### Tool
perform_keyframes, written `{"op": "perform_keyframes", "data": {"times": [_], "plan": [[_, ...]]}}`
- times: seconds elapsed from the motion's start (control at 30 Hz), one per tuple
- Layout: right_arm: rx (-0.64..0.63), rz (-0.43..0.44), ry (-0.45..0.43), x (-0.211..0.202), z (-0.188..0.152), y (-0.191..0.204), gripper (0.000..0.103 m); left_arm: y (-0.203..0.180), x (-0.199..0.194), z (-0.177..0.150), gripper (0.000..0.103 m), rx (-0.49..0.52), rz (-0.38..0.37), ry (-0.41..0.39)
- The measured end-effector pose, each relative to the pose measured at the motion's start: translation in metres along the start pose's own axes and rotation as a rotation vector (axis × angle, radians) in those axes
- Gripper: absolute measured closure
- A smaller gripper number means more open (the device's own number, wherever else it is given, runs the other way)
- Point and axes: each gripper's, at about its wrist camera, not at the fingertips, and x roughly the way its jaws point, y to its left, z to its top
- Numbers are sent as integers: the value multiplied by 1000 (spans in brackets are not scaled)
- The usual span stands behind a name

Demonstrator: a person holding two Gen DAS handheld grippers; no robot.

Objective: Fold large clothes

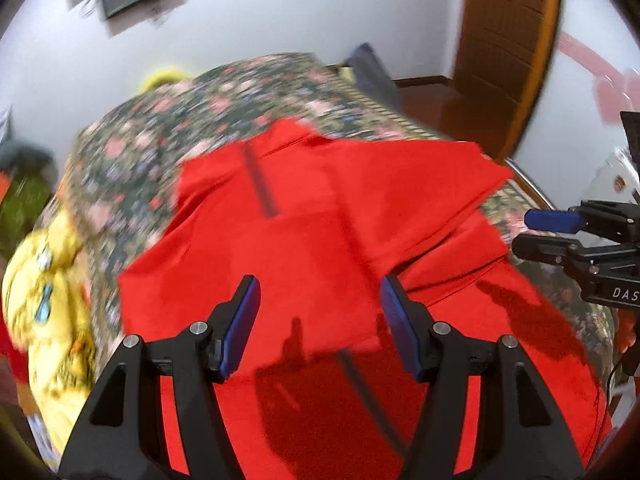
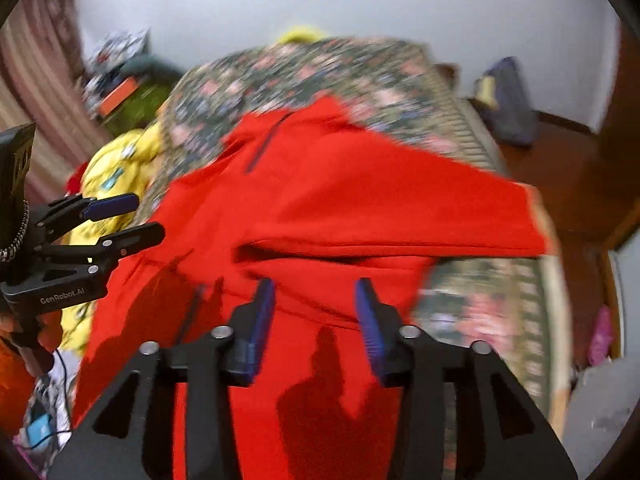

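Bedroom, white wall, wooden door (image 1: 508, 40) at right. Bed (image 1: 192, 120) under floral cover. Red garment (image 1: 320, 220) spread on bed, sleeve (image 2: 400, 216) folded across body, dark zipper (image 1: 260, 180) near collar. Yellow garment (image 1: 52, 300) bunched at bed's left edge. Left gripper (image 1: 318, 320) above red fabric, jaws apart, nothing between pads. Right gripper (image 2: 316, 320) also above fabric, jaws parted, pads clear of cloth. Both views motion-blurred.
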Motion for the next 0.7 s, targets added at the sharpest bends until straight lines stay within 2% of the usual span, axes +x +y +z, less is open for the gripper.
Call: {"op": "perform_keyframes", "data": {"times": [0.1,0.17,0.3,0.4,0.5,0.6,0.67,0.7], "plan": [[68,-48,-11,-8,-6,-27,62,-30,18,18,42,68,-69,30],[115,-62,-10,-8,-11,-42,62,-50,32,27,42,125,-83,47],[194,-64,12,-2,-22,-61,62,-89,71,39,42,230,-87,105],[226,-58,29,3,-28,-70,62,-107,101,45,42,270,-73,148],[232,-52,40,9,-30,-71,62,-114,121,51,42,273,-47,156],[227,-45,53,14,-28,-74,62,-110,125,57,57,240,-57,131],[219,-45,56,15,-27,-74,62,-107,122,60,82,232,-40,88],[215,-41,55,17,-24,-72,62,-102,118,62,87,222,-33,68]]}}
